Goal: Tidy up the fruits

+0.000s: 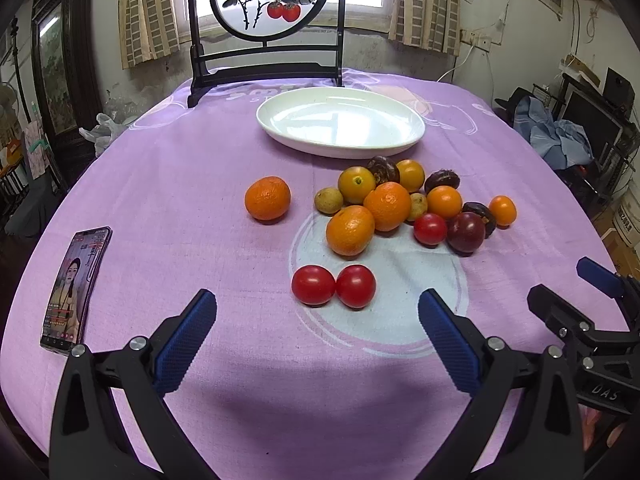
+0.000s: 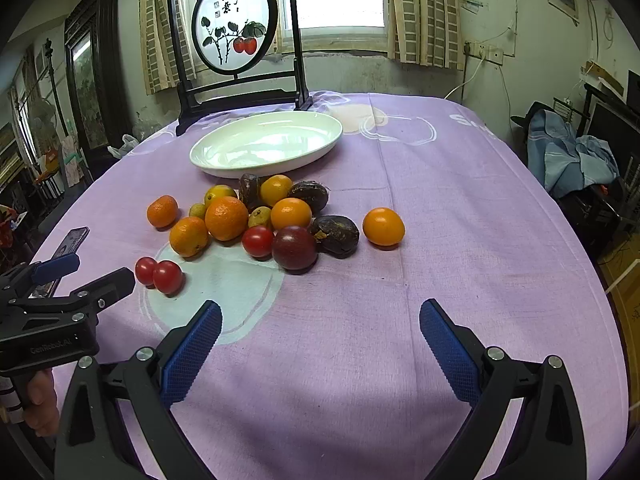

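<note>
**Ana:** Grippers first: the left gripper (image 1: 318, 332) hangs low over the near edge of the table with its blue pads spread wide and nothing between them, and the right gripper (image 2: 320, 340) is just the same, jaws apart and empty.

**Ben:** So nothing has been picked yet, by the look of it. Where's the fruit?

**Ana:** All on the cloth. The white oval plate (image 1: 416, 130) sits bare at the far side, and the main heap lies just in front of it: mandarins such as the front one (image 1: 350, 230), a dark purple passion fruit (image 1: 466, 232), small yellow-green fruit tucked in between. One mandarin (image 1: 267, 198) sits alone to the left, a small orange one (image 2: 383, 226) alone at the right, and two cherry tomatoes (image 1: 334, 285) lie touching each other, nearest the left gripper.

**Ben:** My call would be to start with those tomatoes.

**Ana:** Agreed. Take one at a time, pads squarely across the middle, and close gently (thin skin, and round things squirt out of a pinch). Its twin will likely roll when the first is lifted, so come straight down rather than sweeping in.

**Ben:** And the surroundings?

**Ana:** A purple tablecloth (image 1: 160, 208) with a pale printed circle, slightly wrinkled, so fruit should stay put. A black-framed round painted screen (image 1: 266, 0) stands behind the plate before a curtained window, and a lit phone (image 1: 74, 284) lies at the left edge, well clear.
</note>
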Action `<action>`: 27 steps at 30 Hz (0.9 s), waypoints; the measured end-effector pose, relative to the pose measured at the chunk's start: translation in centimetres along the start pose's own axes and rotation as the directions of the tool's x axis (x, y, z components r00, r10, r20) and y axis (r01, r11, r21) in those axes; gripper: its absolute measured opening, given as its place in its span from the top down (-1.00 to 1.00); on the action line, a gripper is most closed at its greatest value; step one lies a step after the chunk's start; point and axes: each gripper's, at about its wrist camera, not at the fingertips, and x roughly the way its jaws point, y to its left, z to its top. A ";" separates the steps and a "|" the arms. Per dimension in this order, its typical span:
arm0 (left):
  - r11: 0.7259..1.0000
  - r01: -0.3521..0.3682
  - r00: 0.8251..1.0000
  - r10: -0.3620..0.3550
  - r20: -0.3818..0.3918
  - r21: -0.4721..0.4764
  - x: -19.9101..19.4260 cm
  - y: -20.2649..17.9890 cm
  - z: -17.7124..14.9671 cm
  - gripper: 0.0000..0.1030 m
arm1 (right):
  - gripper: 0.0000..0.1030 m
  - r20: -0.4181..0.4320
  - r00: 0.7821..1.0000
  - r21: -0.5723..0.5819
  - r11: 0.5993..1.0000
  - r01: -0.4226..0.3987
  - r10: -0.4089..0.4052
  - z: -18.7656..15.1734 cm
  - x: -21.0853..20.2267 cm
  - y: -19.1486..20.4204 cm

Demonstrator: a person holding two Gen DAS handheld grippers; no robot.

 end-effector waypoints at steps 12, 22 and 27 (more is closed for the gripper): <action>1.000 0.002 1.000 -0.002 -0.008 0.002 -0.2 -0.4 -0.3 -0.92 | -0.93 -0.002 1.000 0.000 1.000 -0.002 0.002 0.0 -0.1 0.0; 1.000 0.003 1.000 -0.003 -0.007 0.006 -0.2 -0.3 -0.3 -0.92 | -0.93 -0.001 1.000 0.002 1.000 -0.004 0.004 -0.1 -0.2 -0.1; 1.000 0.002 1.000 -0.002 -0.013 0.004 -0.1 -0.3 -0.3 -0.92 | -0.93 -0.002 1.000 0.003 1.000 -0.004 0.004 -0.1 -0.2 -0.1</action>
